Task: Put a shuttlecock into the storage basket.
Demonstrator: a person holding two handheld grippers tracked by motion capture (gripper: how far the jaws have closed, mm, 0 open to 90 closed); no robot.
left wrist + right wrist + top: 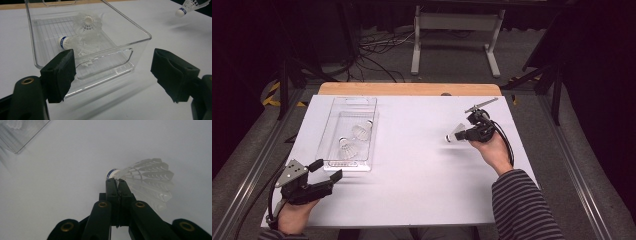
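White worktop [412, 165], dark room. Three shuttlecocks: two in the clear bin [332, 131]; your right hand-held gripper [460, 135] clamps one shuttlecock [455, 134]. Left hand-held gripper [326, 170] spread wide.

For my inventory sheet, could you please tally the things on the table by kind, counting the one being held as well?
Shuttlecocks: 3, two lying in the bin and one gripped by the right claw at.
Clear plastic bin: 1.
Total: 4 things.
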